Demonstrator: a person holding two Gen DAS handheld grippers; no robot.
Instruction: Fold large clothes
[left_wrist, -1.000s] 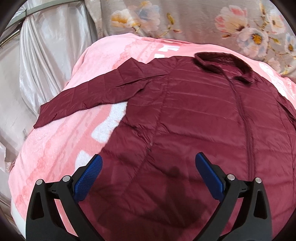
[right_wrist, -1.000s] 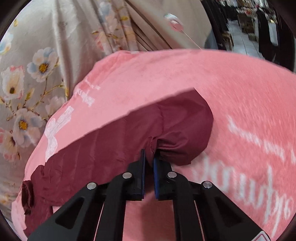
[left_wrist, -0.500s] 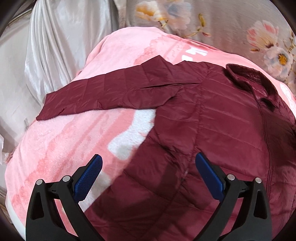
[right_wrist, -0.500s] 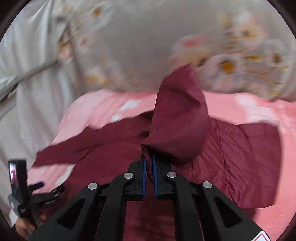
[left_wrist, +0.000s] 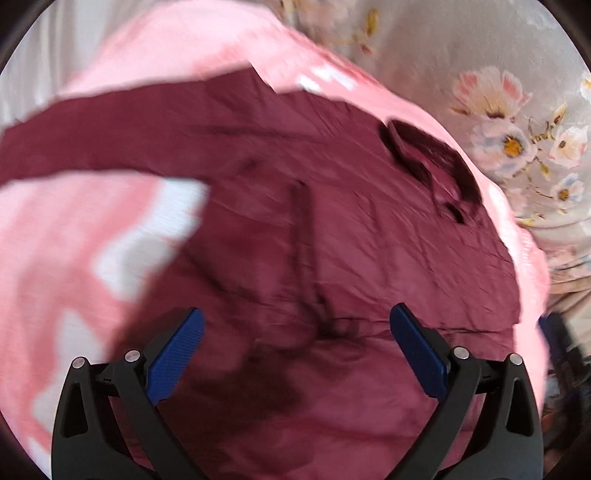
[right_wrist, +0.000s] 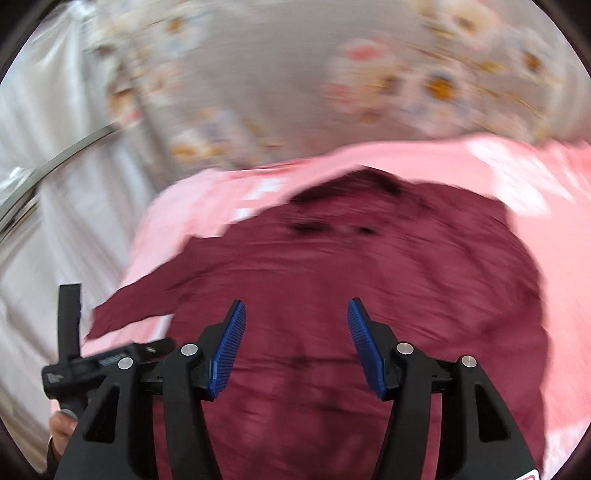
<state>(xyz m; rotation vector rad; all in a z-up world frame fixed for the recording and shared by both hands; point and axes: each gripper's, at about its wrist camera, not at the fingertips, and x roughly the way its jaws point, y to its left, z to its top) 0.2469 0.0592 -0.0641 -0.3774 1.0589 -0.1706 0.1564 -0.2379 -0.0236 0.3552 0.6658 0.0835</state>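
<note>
On the pink blanket lies the jacket, front up, collar toward the floral curtain. One sleeve still lies spread out to the side; the other looks folded across the body, though blur hides its edge. Right hand-held gripper has just been opening, jaws now parted over the jacket with nothing between them. Left hand-held gripper hangs wide open over the lower body, empty. Next, probably: take the spread sleeve near its cuff, pinch only the sleeve and not the blanket, carry it low across, lay it flat, then let go.
</note>
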